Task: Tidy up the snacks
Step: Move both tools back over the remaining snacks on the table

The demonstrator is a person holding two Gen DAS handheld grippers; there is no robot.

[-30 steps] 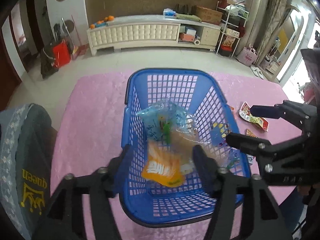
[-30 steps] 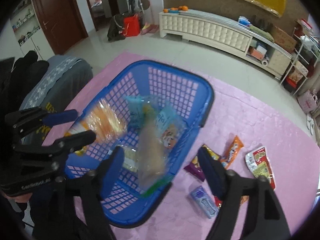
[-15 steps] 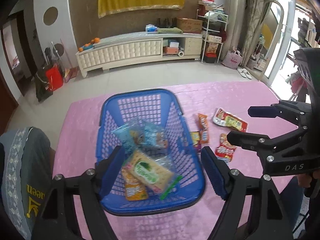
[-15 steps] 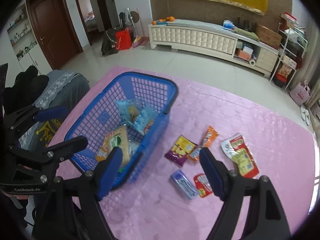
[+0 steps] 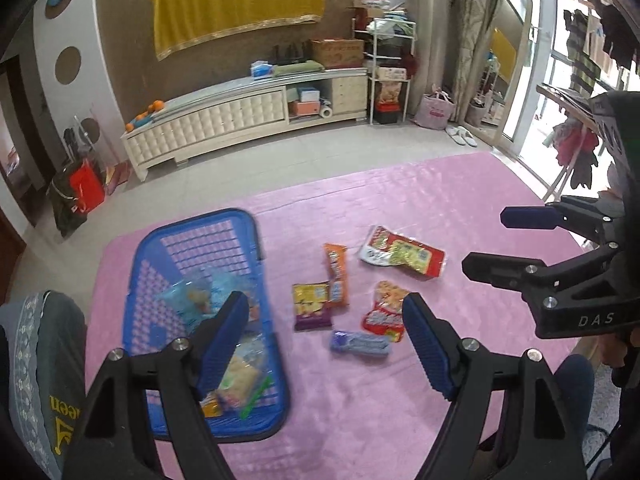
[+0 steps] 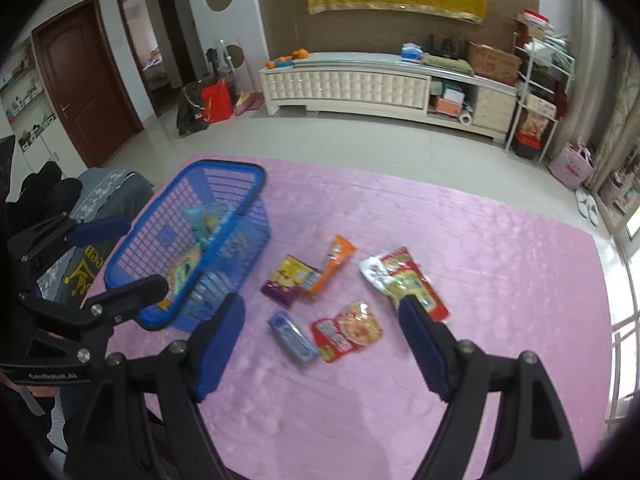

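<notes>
A blue basket (image 5: 192, 232) (image 6: 224, 172) stands at the table's left and holds several snack packets. Loose snacks lie on the pink cloth to its right: a purple-and-yellow packet (image 5: 311, 305) (image 6: 288, 278), an orange bar (image 5: 335, 272) (image 6: 336, 258), a red-and-white bag (image 5: 402, 256) (image 6: 404, 276), a red packet (image 5: 384, 312) (image 6: 346, 330) and a small blue pack (image 5: 360, 343) (image 6: 292, 336). My left gripper (image 5: 324, 344) is open and empty above the basket's right edge. My right gripper (image 6: 322, 344) is open and empty above the loose snacks.
The pink-covered table (image 5: 400, 400) ends at a tiled floor. A grey chair back (image 5: 36, 360) stands at the left edge. A white TV cabinet (image 6: 360, 84) lines the far wall. The right gripper shows in the left wrist view (image 5: 516, 242).
Both grippers have pulled up and to the right, away from the basket. The packets that were falling now lie in the basket. The loose snacks have come into view.
</notes>
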